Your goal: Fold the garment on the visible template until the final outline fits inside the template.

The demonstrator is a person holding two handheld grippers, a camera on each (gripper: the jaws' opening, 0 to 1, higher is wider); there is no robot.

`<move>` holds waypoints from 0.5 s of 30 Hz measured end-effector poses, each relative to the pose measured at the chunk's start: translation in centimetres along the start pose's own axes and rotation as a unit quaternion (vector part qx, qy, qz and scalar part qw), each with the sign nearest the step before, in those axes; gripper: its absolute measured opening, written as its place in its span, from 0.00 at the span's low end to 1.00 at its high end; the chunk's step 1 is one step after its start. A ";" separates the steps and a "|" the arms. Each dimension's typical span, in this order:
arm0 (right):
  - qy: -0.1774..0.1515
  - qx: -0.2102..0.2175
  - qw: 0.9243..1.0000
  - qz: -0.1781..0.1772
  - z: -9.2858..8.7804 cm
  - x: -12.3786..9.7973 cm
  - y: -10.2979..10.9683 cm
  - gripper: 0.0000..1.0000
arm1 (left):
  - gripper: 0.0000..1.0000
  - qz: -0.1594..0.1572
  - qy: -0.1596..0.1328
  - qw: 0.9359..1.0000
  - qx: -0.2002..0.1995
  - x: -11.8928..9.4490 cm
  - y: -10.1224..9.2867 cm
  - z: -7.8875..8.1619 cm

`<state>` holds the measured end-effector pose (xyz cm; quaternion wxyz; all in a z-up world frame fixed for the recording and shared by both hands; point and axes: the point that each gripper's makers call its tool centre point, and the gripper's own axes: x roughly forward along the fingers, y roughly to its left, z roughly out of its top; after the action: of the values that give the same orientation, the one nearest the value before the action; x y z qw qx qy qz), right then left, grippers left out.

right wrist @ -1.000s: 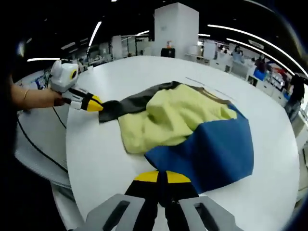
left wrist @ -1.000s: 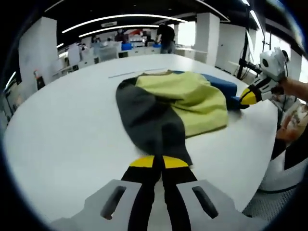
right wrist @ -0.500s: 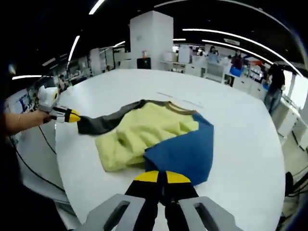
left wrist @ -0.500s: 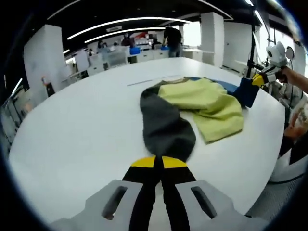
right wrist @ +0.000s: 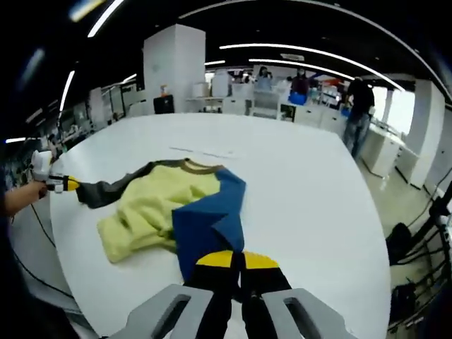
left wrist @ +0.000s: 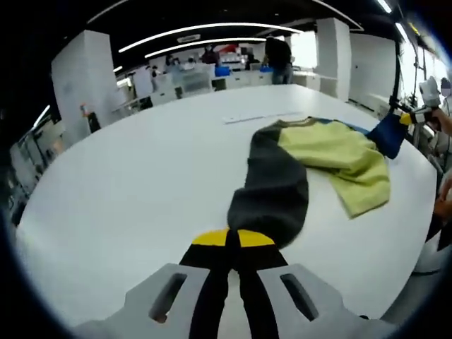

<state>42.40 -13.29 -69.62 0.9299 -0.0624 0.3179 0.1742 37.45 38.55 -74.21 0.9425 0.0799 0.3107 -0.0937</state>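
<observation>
A sweater lies on the round white table (left wrist: 127, 183), with a yellow-green body (left wrist: 332, 148), a dark grey sleeve (left wrist: 272, 191) and a blue sleeve (left wrist: 388, 134). My left gripper (left wrist: 233, 239) is shut on the end of the grey sleeve. My right gripper (right wrist: 236, 260) is shut on the end of the blue sleeve (right wrist: 212, 219). The sleeves are drawn out to opposite sides, and the body (right wrist: 145, 205) is bunched between them. Across the table the left gripper (right wrist: 67, 185) shows at the grey sleeve (right wrist: 113, 189), and the right gripper (left wrist: 406, 119) at the blue one. A thin marked line (right wrist: 205, 152) lies beyond the collar.
The table edge (right wrist: 85, 282) curves close in front of both grippers. A hand (right wrist: 18, 198) holds the left gripper at the left rim. Cables (right wrist: 424, 233) lie on the floor at the right. People stand at desks (right wrist: 296, 99) far behind, near white pillars (right wrist: 173, 67).
Both grippers have drawn back and apart, each with its sleeve. The grey and blue sleeves now stretch out longer, and the yellow body has slid and bunched between them.
</observation>
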 end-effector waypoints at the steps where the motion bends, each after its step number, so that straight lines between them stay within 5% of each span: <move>1: 0.001 0.007 1.000 -0.005 -0.2 0.0 -0.5 0.00 | 0.00 0.002 0.001 1.000 -0.006 0.1 0.4 -0.1; 5: -0.003 0.074 0.997 -0.020 -0.8 -0.2 -2.6 0.00 | 0.00 0.002 -0.002 0.998 -0.057 0.7 1.8 -0.1; 15: 0.015 0.093 0.992 -0.085 -3.1 -0.3 -7.2 0.00 | 0.00 0.030 -0.003 0.996 -0.086 1.3 4.6 0.1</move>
<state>43.00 -20.83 -71.87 0.9382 -0.0053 0.3402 0.0630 39.55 42.84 -74.49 0.9492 0.0076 0.3123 -0.0390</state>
